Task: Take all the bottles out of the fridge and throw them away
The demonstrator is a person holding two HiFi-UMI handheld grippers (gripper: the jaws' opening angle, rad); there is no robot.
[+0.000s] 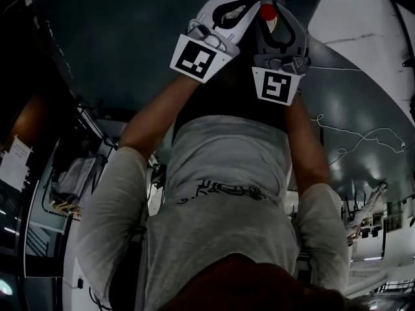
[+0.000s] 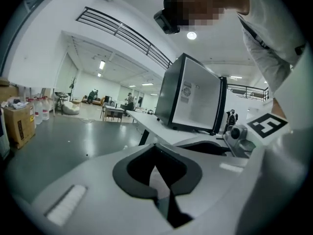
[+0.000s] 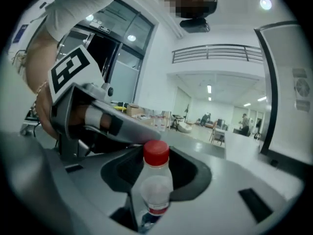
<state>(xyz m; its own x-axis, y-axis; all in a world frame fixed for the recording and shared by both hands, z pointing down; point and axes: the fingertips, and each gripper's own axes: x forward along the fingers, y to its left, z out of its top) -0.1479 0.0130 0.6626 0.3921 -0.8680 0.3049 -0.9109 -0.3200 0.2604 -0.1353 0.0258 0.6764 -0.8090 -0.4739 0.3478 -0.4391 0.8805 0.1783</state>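
A small clear bottle with a red cap (image 3: 156, 180) stands upright between the jaws of my right gripper (image 3: 155, 173), which is shut on it. In the head view its red cap (image 1: 268, 11) shows at the tip of the right gripper (image 1: 275, 15), held out in front of the person's body. Close beside it, my left gripper (image 1: 224, 11) is shut, and the left gripper view shows nothing between the jaws of the left gripper (image 2: 157, 173). The black fridge (image 2: 190, 99) stands on a white table (image 2: 149, 124) with its door open and its white inside showing.
A cardboard box (image 2: 18, 124) and water jugs (image 2: 41, 107) stand on the grey floor at the left. Desks and people are far back in the hall. The fridge's side (image 3: 288, 82) fills the right edge of the right gripper view. Boxes (image 3: 132, 110) lie behind the left gripper.
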